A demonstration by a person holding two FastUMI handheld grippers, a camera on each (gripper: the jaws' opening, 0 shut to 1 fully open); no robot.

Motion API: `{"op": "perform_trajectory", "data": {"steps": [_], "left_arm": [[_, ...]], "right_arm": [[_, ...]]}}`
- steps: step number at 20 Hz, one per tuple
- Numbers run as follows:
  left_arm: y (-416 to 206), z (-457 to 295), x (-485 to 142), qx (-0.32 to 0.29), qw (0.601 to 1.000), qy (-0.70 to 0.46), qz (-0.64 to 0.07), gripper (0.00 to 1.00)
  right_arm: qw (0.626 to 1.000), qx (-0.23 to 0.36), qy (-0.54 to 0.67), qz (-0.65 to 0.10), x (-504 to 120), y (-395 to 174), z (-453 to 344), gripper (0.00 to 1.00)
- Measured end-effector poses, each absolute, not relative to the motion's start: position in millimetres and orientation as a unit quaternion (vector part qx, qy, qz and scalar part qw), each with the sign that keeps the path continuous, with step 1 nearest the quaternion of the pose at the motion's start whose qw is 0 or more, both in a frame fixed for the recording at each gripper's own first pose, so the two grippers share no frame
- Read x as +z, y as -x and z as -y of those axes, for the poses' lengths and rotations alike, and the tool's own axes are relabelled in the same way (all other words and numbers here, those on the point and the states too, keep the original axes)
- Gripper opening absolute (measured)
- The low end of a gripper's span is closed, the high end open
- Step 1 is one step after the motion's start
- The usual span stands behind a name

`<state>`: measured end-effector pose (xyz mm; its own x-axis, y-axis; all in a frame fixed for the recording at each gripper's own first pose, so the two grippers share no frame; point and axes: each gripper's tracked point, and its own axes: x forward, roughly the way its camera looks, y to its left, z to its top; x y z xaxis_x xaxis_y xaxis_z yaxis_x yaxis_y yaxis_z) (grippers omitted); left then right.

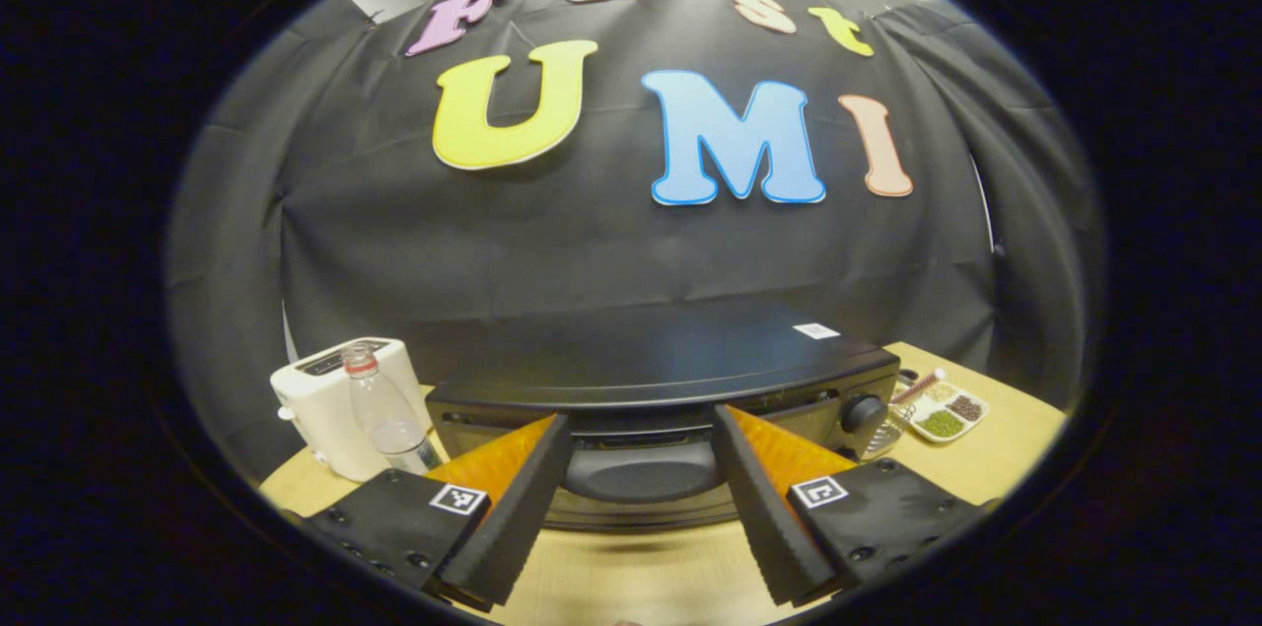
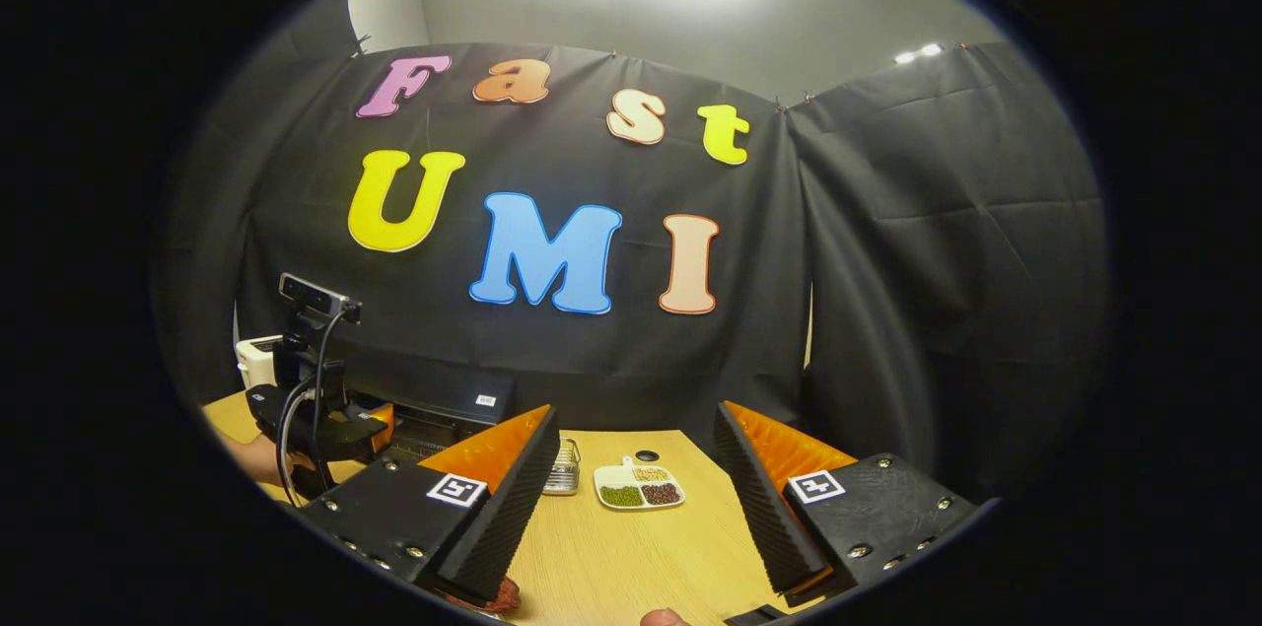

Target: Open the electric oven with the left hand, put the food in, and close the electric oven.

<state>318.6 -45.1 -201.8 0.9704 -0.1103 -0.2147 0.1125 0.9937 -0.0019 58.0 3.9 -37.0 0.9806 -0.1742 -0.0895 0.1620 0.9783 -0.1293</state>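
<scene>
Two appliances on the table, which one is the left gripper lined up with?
The black electric oven: its door handle sits between the open left gripper. The white toaster stands off to the side, behind a clear bottle.

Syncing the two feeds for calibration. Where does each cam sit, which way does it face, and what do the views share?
Left gripper view: rides the left gripper, low over the table, facing the closed electric oven head-on; its own open fingers straddle the oven handle.
Right gripper view: rides the right gripper, further right, facing the sectioned dish; own open fingers, plus the left gripper farther off.
Shared: oven, white toaster, sectioned dish, wooden table.
</scene>
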Motion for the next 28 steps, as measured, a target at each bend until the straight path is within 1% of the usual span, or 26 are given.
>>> {"op": "perform_trajectory", "data": {"steps": [2,3,4,6,7,9,13,14,17,18,22,26,27,28], "left_arm": [[-306.7,44.5,-204.2,-0.055,0.992,-0.005,-0.11,0.97],[-299.6,44.3,-207.1,-0.054,0.992,-0.005,-0.113,1.0],[-293.4,44.4,-208.7,-0.054,0.992,-0.006,-0.114,0.97],[-282.1,43.6,-213.4,-0.053,0.991,-0.007,-0.12,1.0],[-277.4,44.1,-216.3,-0.053,0.991,-0.006,-0.124,0.92],[-267.4,44.1,-220.9,-0.052,0.99,-0.006,-0.132,1.0],[-251.8,43.8,-230.1,-0.051,0.988,-0.015,-0.144,1.0],[-248.3,44.0,-233.0,-0.051,0.988,-0.016,-0.147,0.96],[-240.2,44.7,-240.7,-0.05,0.986,-0.015,-0.157,0.97],[-237.1,44.3,-243.0,-0.049,0.986,-0.018,-0.16,1.0],[-228.2,45.0,-251.7,-0.049,0.984,-0.03,-0.171,1.0],[-215.0,46.1,-273.2,-0.055,0.978,-0.03,-0.2,1.0],[-211.2,46.3,-281.6,-0.056,0.975,-0.03,-0.211,0.91],[-207.4,46.0,-290.4,-0.056,0.973,-0.03,-0.223,0.95]], "right_arm": [[0.994,-0.08,0.059,-0.049,-36.2,-58.2,-4.1,0.95],[0.994,-0.077,0.058,-0.048,-36.2,-57.5,-4.2,0.95],[0.994,-0.074,0.058,-0.048,-36.3,-57.5,-5.1,0.95],[0.995,-0.066,0.057,-0.047,-36.1,-57.4,-7.1,0.95],[0.995,-0.062,0.057,-0.047,-36.4,-57.5,-7.7,0.95],[0.996,-0.053,0.056,-0.046,-35.7,-57.7,-10.1,0.95],[0.997,-0.039,0.055,-0.044,-36.1,-56.7,-12.7,0.95],[0.997,-0.036,0.055,-0.045,-36.3,-56.8,-12.9,0.96],[0.997,-0.032,0.049,-0.049,-39.9,-55.3,-11.8,0.95],[0.997,-0.03,0.047,-0.053,-42.3,-54.6,-11.7,0.95],[0.996,-0.031,0.04,-0.068,-50.7,-50.0,-6.4,0.95],[0.997,-0.033,0.025,-0.073,-53.5,-49.4,-4.0,0.95],[0.997,-0.032,0.024,-0.072,-52.8,-49.1,-3.8,0.95],[0.997,-0.032,0.023,-0.072,-52.3,-49.2,-3.7,0.95]]}}
